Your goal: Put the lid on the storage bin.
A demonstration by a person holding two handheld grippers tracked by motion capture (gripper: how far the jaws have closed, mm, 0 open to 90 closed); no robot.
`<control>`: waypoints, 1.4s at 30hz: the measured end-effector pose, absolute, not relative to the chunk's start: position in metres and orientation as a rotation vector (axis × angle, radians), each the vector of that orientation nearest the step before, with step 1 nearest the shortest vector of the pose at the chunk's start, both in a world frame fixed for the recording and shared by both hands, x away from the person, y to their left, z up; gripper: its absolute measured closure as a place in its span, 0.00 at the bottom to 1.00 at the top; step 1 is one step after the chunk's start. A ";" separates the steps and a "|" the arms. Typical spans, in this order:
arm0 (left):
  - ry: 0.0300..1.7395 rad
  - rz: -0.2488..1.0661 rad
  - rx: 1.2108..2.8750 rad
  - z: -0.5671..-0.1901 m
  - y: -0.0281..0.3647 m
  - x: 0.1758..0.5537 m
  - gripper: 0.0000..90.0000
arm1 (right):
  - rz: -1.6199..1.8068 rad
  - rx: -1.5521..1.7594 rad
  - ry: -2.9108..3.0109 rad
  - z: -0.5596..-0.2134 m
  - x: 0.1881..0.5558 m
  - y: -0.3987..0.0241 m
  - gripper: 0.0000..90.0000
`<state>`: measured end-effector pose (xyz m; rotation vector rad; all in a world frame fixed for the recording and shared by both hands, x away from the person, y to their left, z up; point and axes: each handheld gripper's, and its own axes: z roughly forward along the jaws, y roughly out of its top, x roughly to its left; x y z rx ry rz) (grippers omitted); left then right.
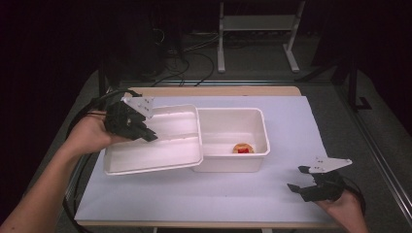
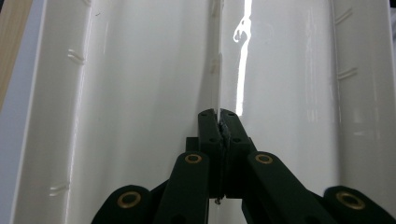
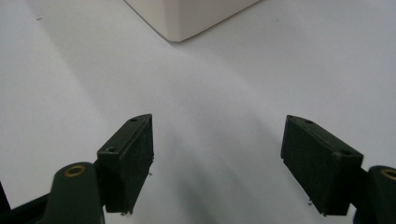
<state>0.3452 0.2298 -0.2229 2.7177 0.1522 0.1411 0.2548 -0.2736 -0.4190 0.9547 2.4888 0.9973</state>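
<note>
White plastic lid point(image 1: 160, 143) tilted, overlapping left rim of white container point(image 1: 233, 128).

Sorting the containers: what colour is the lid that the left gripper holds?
The flat plastic lid is white, glossy; clearest in the left gripper view.

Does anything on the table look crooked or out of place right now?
The lid sits askew: the left gripper is clamped on its edge, and it is tilted, overlapping the left rim of the box instead of covering it. A small round snack lies alone inside the box. Nothing looks spilled or damaged.
</note>
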 end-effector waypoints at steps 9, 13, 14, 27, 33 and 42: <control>0.136 0.130 2.730 -0.219 0.203 0.359 0.99 | 1.002 0.955 2.482 -0.417 0.253 -0.275 0.28; 0.131 0.123 2.727 -0.219 0.191 0.365 0.99 | 1.004 0.954 2.480 -0.417 0.253 -0.275 0.28; 0.128 0.121 2.726 -0.219 0.189 0.368 0.99 | 1.004 0.954 2.480 -0.417 0.254 -0.275 0.28; 0.115 0.108 2.716 -0.224 0.151 0.390 0.99 | 1.021 0.944 2.483 -0.417 0.255 -0.273 0.27; 0.104 0.087 2.705 -0.232 0.139 0.397 0.99 | 1.024 0.940 2.490 -0.417 0.257 -0.272 0.27; 0.090 0.073 2.699 -0.237 0.123 0.407 0.99 | 1.029 0.940 2.484 -0.417 0.257 -0.274 0.27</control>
